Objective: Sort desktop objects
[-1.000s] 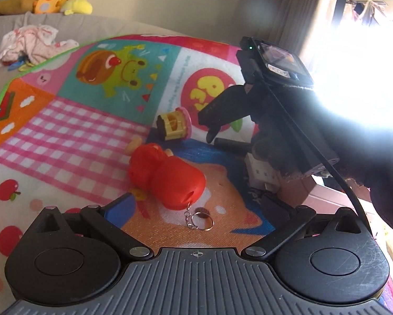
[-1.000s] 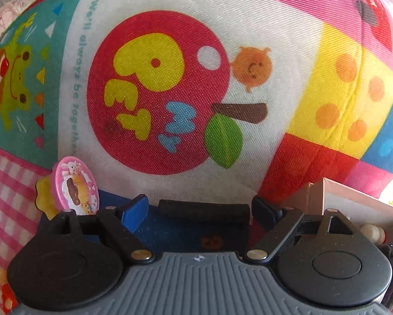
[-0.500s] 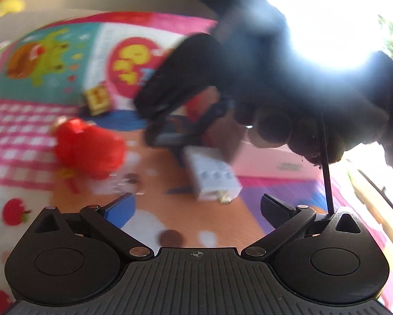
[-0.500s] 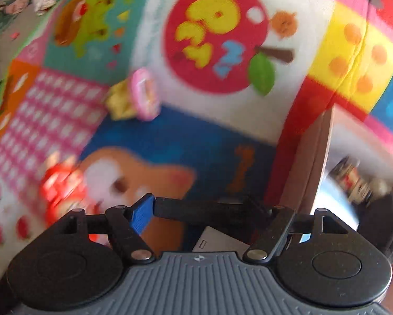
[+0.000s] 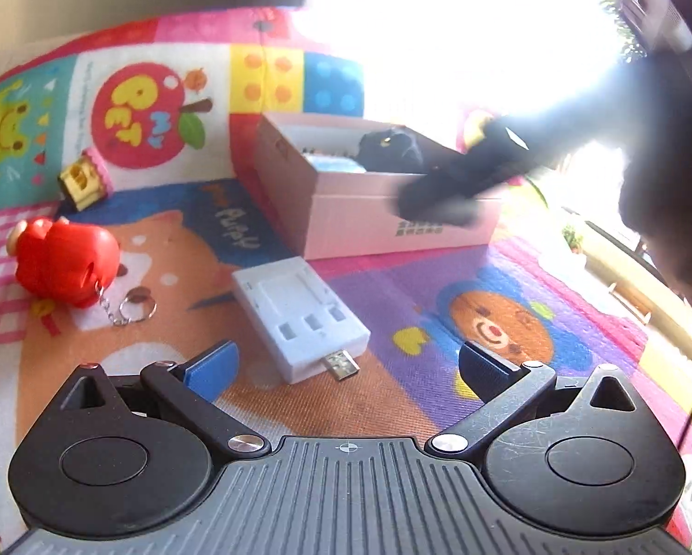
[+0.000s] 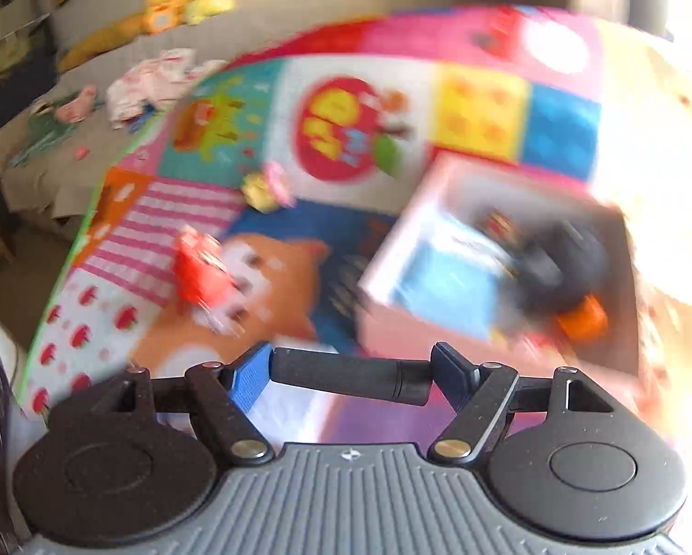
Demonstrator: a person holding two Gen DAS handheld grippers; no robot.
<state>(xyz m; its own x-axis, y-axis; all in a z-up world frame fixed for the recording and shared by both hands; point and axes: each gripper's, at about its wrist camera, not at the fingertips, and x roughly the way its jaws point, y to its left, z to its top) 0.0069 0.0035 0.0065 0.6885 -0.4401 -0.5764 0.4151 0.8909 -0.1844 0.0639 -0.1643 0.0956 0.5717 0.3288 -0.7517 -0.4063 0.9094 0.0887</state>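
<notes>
— Bright patchwork play mat point(image 5: 170, 249) covers the whole surface, and harsh window light washes out the far right. Any writing on it?

— Yes. A red apple panel point(image 5: 149, 113) carries "MY PET" in yellow and blue letters, and the dark blue panel beside the pink box point(image 5: 355, 226) reads "PUPPY". The small line of text left of the apple is too fine to read.

— What is the right gripper point(image 6: 350, 372) carrying?

— A black cylinder point(image 6: 350, 377), matte, lying crosswise, pinched end to end between the blue pad and the black one. In the right wrist view it hangs above the near edge of the box; that view is badly smeared.

— And the left gripper point(image 5: 346, 365)?

— Jaws spread wide, nothing between them. Just ahead of it lies a white USB adapter point(image 5: 299, 319), plug pointing toward the camera.

— What else is on the mat?

— A red keychain toy point(image 5: 68, 263) with its ring, and a yellow and pink toy point(image 5: 84, 178) farther back, both left of the box.

— How does this differ from a second ago?

— Then the cylinder lay on the mat between the right gripper's wider jaws. Now it is off the mat and clamped. The left view has swung rightward, bringing the box and the adapter into sight.
</notes>
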